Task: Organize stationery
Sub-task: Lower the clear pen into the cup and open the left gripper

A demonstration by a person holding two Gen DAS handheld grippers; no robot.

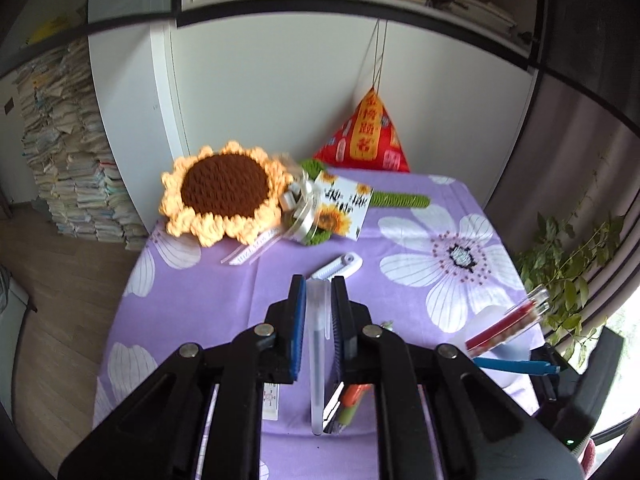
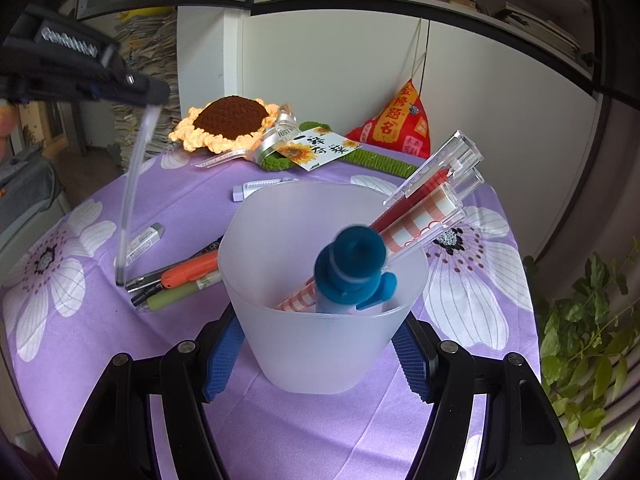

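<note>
cloth (image 2: 312, 432) – purple, white flowers | cup (image 2: 320, 344) – frosted white | pen (image 2: 344, 276) – blue

We see a crocheted sunflower (image 1: 224, 192) on the purple floral tablecloth (image 1: 208, 292), a red pouch (image 1: 366, 136) behind it, a leafy plant (image 2: 588, 344) beside.

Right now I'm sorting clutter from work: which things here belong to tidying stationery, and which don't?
Job: clear pen in left tool; frosted cup in right tool; loose pens; eraser.
Lying about: crochet sunflower; red pouch; plant.
</note>
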